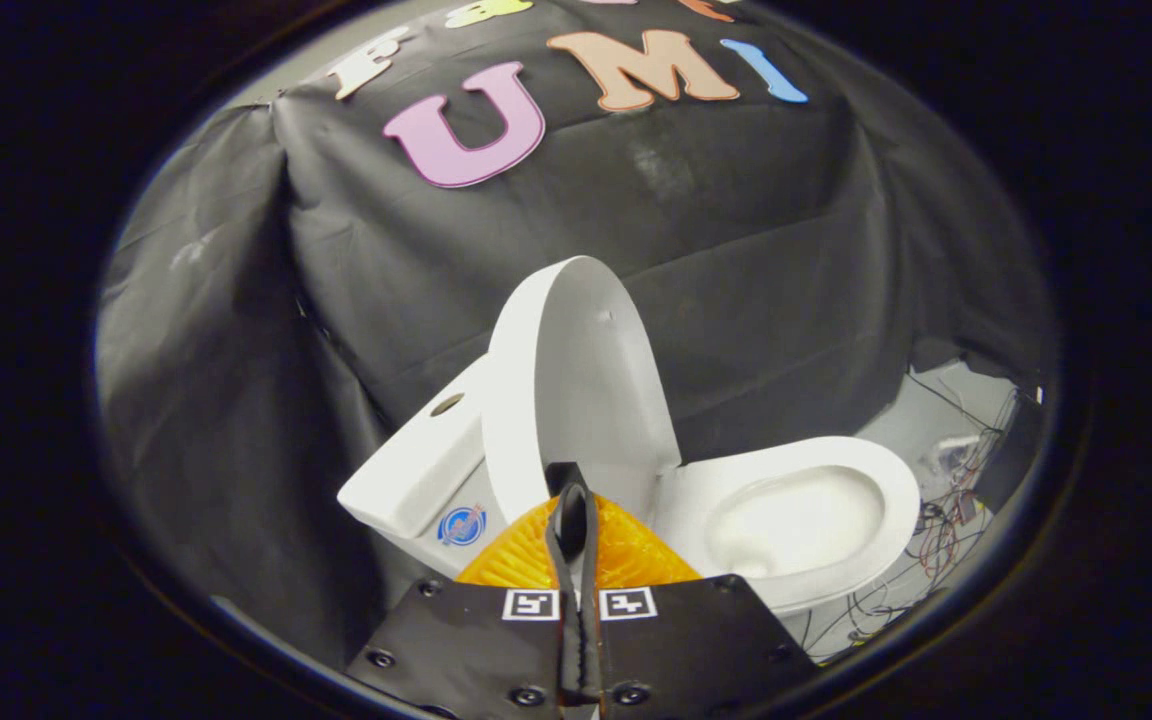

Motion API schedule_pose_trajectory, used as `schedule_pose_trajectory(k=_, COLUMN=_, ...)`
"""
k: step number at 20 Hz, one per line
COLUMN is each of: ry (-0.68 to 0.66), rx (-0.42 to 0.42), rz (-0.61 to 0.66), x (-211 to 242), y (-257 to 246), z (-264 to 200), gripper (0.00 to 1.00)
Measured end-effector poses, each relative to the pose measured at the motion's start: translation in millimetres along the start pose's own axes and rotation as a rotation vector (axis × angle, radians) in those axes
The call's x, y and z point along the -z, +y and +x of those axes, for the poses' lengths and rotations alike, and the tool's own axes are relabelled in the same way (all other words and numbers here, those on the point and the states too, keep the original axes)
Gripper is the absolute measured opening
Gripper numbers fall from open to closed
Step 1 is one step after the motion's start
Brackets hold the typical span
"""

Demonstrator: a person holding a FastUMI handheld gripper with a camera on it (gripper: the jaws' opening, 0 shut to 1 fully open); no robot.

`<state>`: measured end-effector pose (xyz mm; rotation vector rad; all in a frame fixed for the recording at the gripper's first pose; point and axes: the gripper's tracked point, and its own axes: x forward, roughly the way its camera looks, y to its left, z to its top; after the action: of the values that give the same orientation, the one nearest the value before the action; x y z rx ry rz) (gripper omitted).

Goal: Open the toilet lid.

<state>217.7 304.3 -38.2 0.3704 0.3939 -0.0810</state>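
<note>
Your fingers [573, 500] are pressed together on nothing, just before the raised lid [576, 380], which leans back toward the tank [416, 470], so the bowl [796, 520] lies open.

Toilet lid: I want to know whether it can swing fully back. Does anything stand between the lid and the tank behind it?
Nothing visible does. The toilet lid stands raised over the open seat, close to the tank, with no object seen between them. The gripper has its fingers pressed together, just in front of the lid's lower part.
</note>
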Motion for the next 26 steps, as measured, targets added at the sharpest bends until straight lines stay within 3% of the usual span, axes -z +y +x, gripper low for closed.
schedule_pose_trajectory(k=7, ry=0.032, rx=-0.045, rz=-0.082, x=15, y=47, z=19, gripper=0.05)
schedule_pose_trajectory(k=12, ry=0.031, rx=0.009, rz=-0.192, x=16, y=59, z=27, gripper=0.05)
schedule_pose_trajectory(k=20, ry=0.019, rx=0.061, rz=-0.246, x=12, y=59, z=38, gripper=0.05)
schedule_pose_trajectory(k=21, ry=0.007, rx=0.058, rz=-0.232, x=13, y=60, z=39, gripper=0.17)
schedule_pose_trajectory(k=25, ry=-0.009, rx=0.079, rz=-0.216, x=21, y=57, z=35, gripper=0.22)
schedule_pose_trajectory(k=26, ry=-0.009, rx=0.073, rz=-0.215, x=26, y=58, z=33, gripper=0.31)
